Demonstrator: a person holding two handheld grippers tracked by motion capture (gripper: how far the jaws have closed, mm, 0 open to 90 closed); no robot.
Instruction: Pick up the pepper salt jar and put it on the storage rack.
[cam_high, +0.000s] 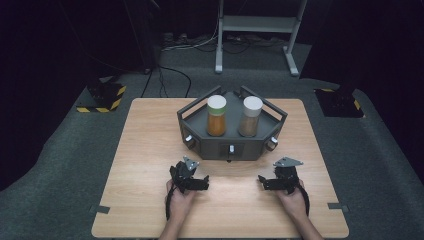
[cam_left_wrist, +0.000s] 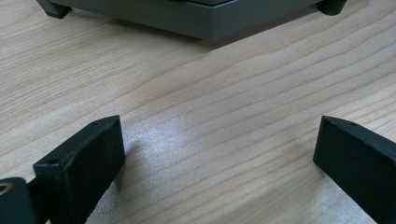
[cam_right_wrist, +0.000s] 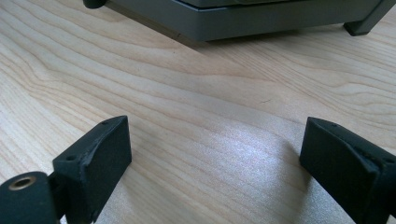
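Two jars stand in the grey rack (cam_high: 195, 131) at twelve o'clock on the surface (cam_high: 145, 165): orange-filled jar (cam_high: 216, 116) left, brown-filled jar (cam_high: 251, 117) right. Left gripper (cam_high: 206, 180) and right gripper (cam_high: 260, 180) rest at six o'clock, both wide, holding nothing.

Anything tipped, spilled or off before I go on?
Nothing stands out. Both jars stand upright, lids on, in the grey rack; left gripper and right gripper are open above bare table.
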